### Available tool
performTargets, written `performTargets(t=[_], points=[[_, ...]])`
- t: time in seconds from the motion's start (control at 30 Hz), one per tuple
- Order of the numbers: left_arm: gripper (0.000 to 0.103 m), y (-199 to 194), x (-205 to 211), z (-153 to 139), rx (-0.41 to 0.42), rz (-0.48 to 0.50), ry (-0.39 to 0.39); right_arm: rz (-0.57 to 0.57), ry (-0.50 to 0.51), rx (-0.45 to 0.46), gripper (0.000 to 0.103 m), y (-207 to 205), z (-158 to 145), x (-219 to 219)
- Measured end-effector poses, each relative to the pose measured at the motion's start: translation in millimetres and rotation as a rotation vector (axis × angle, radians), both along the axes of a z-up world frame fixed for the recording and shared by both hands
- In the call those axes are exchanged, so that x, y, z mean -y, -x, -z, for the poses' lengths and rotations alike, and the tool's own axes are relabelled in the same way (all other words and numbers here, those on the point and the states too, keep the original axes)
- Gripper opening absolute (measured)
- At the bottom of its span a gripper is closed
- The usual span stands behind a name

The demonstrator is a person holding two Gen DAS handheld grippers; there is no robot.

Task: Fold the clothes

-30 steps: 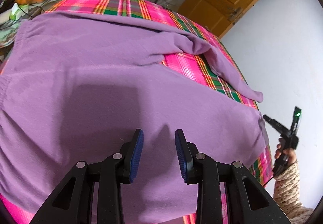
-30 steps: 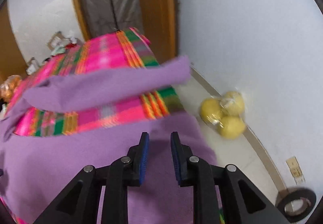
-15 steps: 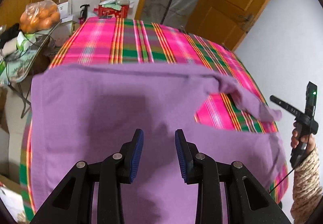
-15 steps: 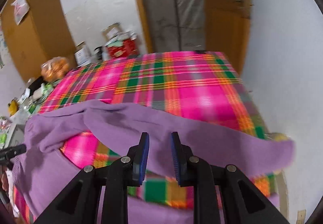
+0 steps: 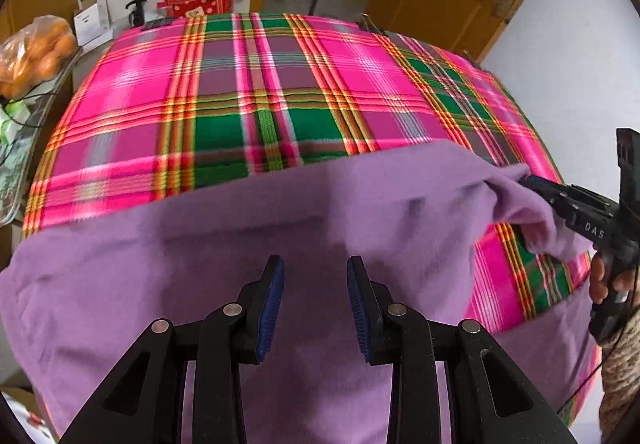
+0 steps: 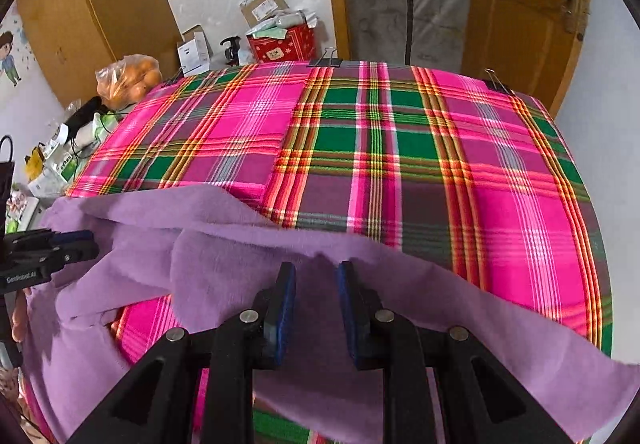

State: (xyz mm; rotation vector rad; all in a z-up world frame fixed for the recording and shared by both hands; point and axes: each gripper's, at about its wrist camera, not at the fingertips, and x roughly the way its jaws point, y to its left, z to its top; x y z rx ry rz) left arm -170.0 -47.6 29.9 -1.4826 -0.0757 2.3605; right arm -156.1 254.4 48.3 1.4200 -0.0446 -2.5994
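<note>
Left wrist view shows the purple garment [image 5: 280, 244] lying over the near half of the plaid-covered table [image 5: 280, 91] and hanging off its near edge, with the far half of the table bare. The left gripper [image 5: 315, 268] points down at the garment near the table's near edge. Its jaws stand apart and cloth fills the gap behind them, so it cannot be told whether the pads press on the fabric. The right gripper [image 6: 316, 272] sits toward the table's near right corner. An upper edge of cloth runs between its pads, and in the left wrist view the fabric bunches at its tip, so it is judged to be grasping the garment. The step in hand appears to be drawing and spreading the garment flat before a fold. To do it well, hold both grippers level with each other along the table's near edge and apply even tension so the loose flap toward the near right corner lies out without twisting. Confirm a firm pinch on both sides before lifting, and lower the cloth squarely onto the table's centre. Containers stand beyond the table's far edge. A red box [image 6: 282, 43] is stuffed with pale packets and topped by a torn cardboard parcel, and a white carton [image 6: 196, 51] stands open beside it, contents unseen. Off the table's far left corner, a clear plastic bag [image 6: 130, 81] holds orange fruit.
</note>
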Motion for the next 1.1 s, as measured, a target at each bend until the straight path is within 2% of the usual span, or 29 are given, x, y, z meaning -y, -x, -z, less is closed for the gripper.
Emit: performTargets(t=[0.27,0.37,0.7,0.83,1.0,1.1], points=[[0.033,28.0,-8.4,4.8,-0.020,0.007,-0.051,0.038,-0.039,0.018,0.022,29.4,13.7,-2.6],[0.033,40.5,-7.2,3.4,-0.010,-0.019,-0.072,0.045,-0.051,0.019,0.022,41.8,17.6,-0.6],[0.033,69.7,-10.6,4.1,-0.040,-0.047,-0.083,0.074,-0.061,0.019,0.024,67.4,19.0,0.5],[0.033,75.5,-3.1,4.1,0.000,-0.097,-0.128,0.109,-0.052,-0.031,0.024,54.8,3.8,-4.3],[0.033,61.1,-5.5,-1.2,0.001,-0.115,-0.049,0.068,0.072,-0.157,0.024,-0.3,-33.6,-6.9],[0.033,44.7,-4.1,-7.3,-0.001,-0.103,-0.055,0.009,0.120,-0.185,0.024,-32.0,-45.4,2.5]])
